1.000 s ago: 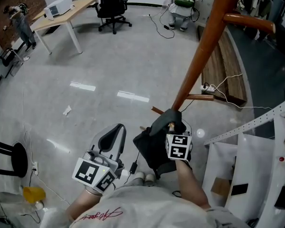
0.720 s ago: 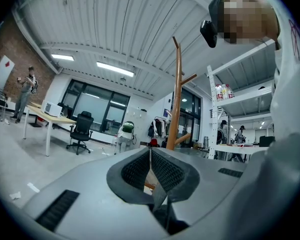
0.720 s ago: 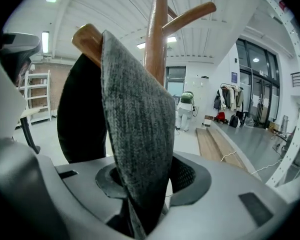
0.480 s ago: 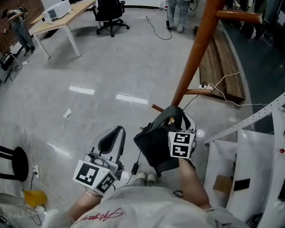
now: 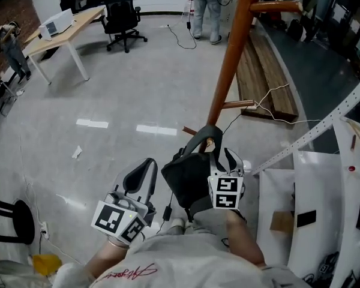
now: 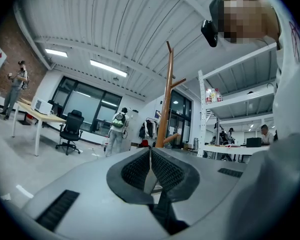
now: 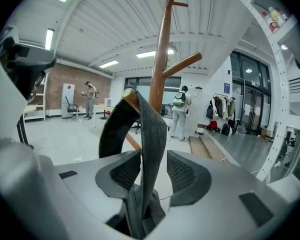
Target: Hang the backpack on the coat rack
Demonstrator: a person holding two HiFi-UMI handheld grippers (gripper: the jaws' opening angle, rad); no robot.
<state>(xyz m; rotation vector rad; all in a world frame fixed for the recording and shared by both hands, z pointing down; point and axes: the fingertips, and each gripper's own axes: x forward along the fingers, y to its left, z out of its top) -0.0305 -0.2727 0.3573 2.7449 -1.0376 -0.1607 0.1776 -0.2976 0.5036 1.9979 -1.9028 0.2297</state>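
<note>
The dark grey backpack (image 5: 183,182) hangs low beside the brown wooden coat rack (image 5: 228,59). Its top strap (image 7: 152,134) loops over the tip of a short peg (image 7: 131,100). My right gripper (image 5: 219,156) is right behind the strap, open. The strap passes between the pads (image 7: 182,171) without being pressed. In the right gripper view the rack pole (image 7: 160,54) rises straight ahead. My left gripper (image 5: 145,168) hovers left of the bag, apart from it, jaws shut on nothing (image 6: 150,166).
White metal shelving (image 5: 324,137) stands close on the right. A wooden platform (image 5: 264,71) and a white cable lie behind the rack. Farther off are a desk (image 5: 60,32), an office chair (image 5: 121,14) and a standing person (image 5: 204,8). A black stool (image 5: 18,212) is at far left.
The right gripper's jaws have come off the strap and now stand apart, and the gripper has drawn back a little. The bag stays hanging by the rack. The left gripper has hardly moved.
</note>
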